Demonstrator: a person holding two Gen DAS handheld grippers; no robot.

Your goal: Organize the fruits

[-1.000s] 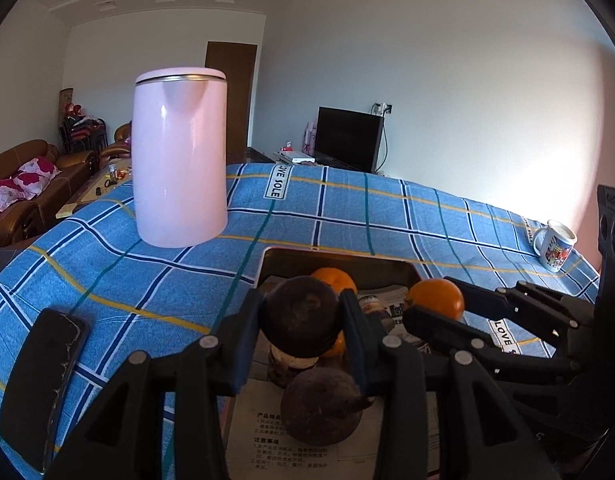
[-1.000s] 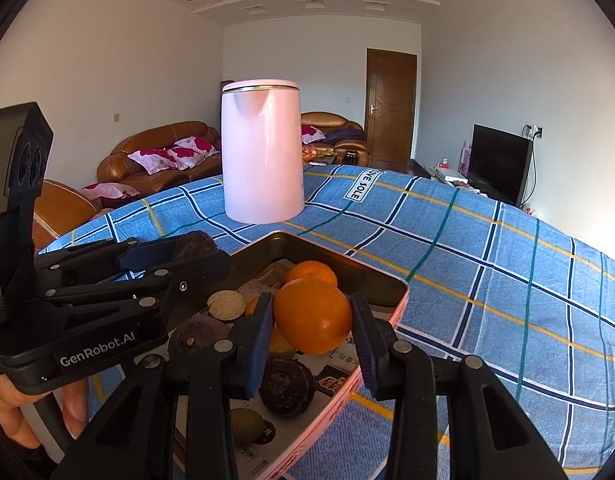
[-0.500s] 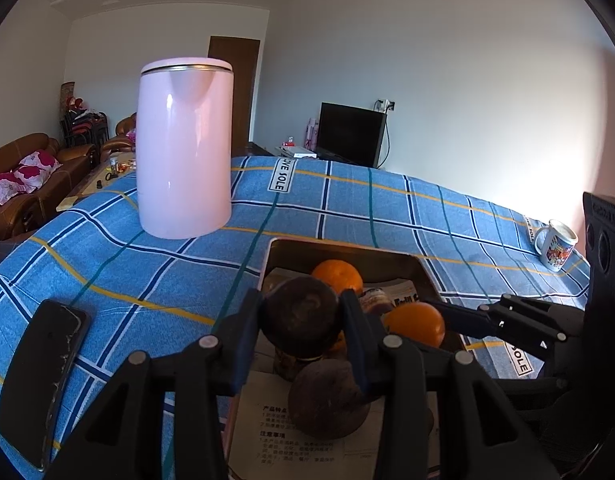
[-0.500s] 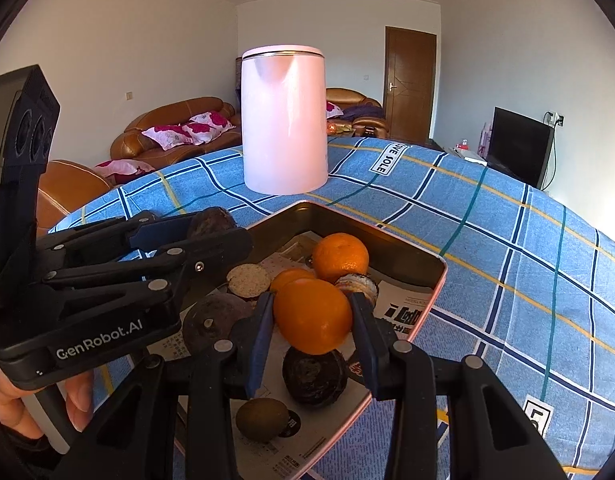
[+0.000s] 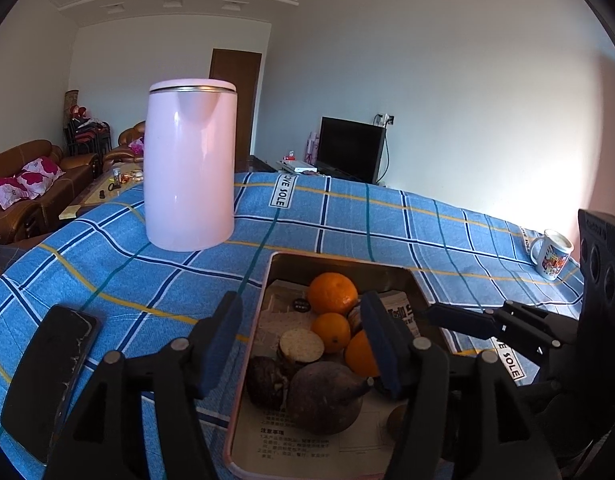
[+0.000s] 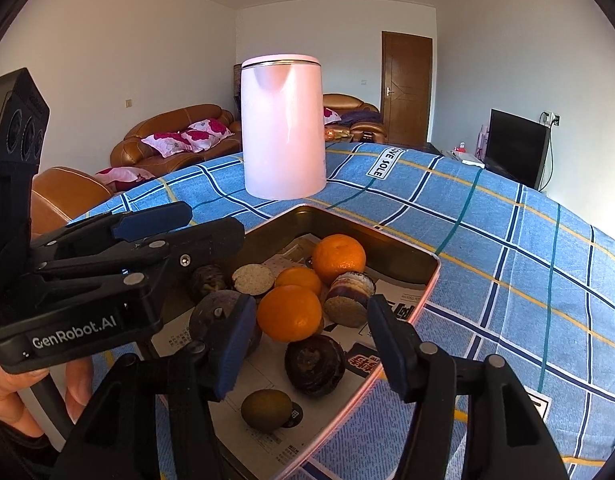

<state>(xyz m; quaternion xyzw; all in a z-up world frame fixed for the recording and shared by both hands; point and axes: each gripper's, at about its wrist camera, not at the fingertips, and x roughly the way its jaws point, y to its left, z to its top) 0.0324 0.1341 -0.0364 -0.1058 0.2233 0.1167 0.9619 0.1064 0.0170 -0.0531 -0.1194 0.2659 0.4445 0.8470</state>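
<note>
A metal tray point(image 5: 339, 262) point(image 6: 403, 248) lined with paper holds three oranges, several dark purple fruits and one small green-brown fruit point(image 6: 266, 408). My left gripper point(image 5: 303, 344) is open and empty above the tray's near left part, over a large dark fruit point(image 5: 327, 396) and a cut one point(image 5: 301, 346). My right gripper point(image 6: 307, 344) is open and empty, with an orange point(image 6: 289, 312) lying in the tray between its fingers. The left gripper also shows in the right wrist view point(image 6: 179, 224).
A tall pink kettle point(image 5: 189, 176) point(image 6: 283, 128) stands on the blue checked tablecloth behind the tray. A black phone point(image 5: 47, 376) lies at the left. A printed mug point(image 5: 551, 254) stands at the far right edge. Sofas and a TV are beyond the table.
Both grippers have opened. The left let go of its dark fruit and the right let go of its orange; both fruits now lie in the tray.
</note>
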